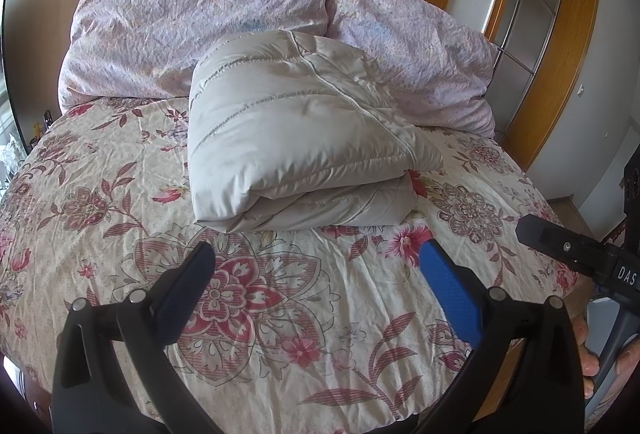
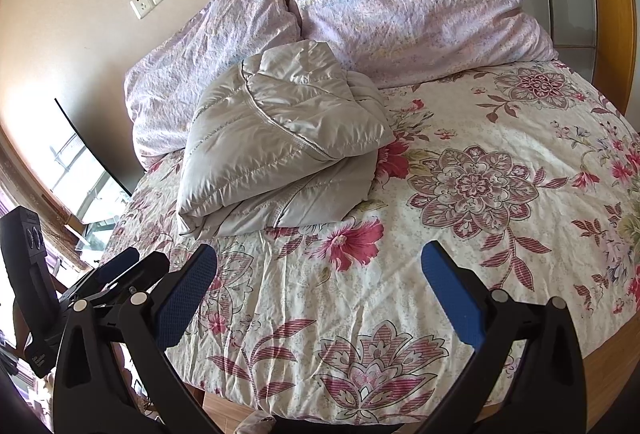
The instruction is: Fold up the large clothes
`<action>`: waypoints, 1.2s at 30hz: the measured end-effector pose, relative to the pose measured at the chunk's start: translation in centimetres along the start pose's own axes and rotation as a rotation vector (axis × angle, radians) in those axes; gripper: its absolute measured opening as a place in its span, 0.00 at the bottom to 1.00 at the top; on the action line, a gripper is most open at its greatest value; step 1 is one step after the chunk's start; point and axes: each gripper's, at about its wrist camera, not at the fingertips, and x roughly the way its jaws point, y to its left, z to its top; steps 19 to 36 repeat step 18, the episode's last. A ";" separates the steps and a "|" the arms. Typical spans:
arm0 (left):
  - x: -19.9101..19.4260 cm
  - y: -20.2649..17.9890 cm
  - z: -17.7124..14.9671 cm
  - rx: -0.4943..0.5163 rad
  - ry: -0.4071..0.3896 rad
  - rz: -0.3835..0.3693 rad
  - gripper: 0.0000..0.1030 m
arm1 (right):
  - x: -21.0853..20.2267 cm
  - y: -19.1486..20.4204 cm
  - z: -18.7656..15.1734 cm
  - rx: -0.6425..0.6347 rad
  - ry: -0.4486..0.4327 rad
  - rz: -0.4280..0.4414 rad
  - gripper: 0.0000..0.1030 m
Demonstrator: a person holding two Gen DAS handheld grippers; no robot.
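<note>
Item: grey quilted jacket [image 1: 296, 130], folded. It is shown at the centre of the left wrist view and centre left of the right wrist view, laid on the floral bedspread [image 1: 280, 314] just in front of two pillows [image 1: 192, 26]. The bundle is compact and layered, with a rounded fold edge turned toward the cameras; from this arrangement the folding is judged to be finished or nearly so, and the placement near the pillows is judged a set-aside position.

Material: smooth, slightly glossy padded shell, stitched in parallel channels and edged with pale piping. The shape is puffy, so the layers may be expected to spring up.

Bedspread: cream cotton-like cloth printed with red and pink flowers, lightly creased. Pillows: lilac small-print cases, heavily wrinkled.

Left gripper [image 1: 316, 266]: held at the lower edge of its frame, blue textured pads spread wide, nothing between them, well short of the jacket.

Right gripper [image 2: 320, 266]: likewise held low, pads parted and empty, clear of the jacket; a withdrawn posture is inferred.
</note>
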 end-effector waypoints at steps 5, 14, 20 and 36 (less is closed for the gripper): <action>0.1 0.0 0.0 0.002 0.002 -0.001 0.98 | 0.1 -0.1 -0.1 0.002 0.003 -0.002 0.99; 0.3 0.0 0.0 0.010 0.006 0.002 0.98 | 0.2 -0.1 0.0 0.003 0.004 -0.002 0.99; 0.2 0.1 0.0 0.010 0.005 0.004 0.98 | 0.2 -0.1 -0.1 0.006 0.003 -0.005 0.99; 0.2 0.1 0.0 0.010 0.005 0.004 0.98 | 0.2 -0.1 -0.1 0.006 0.003 -0.005 0.99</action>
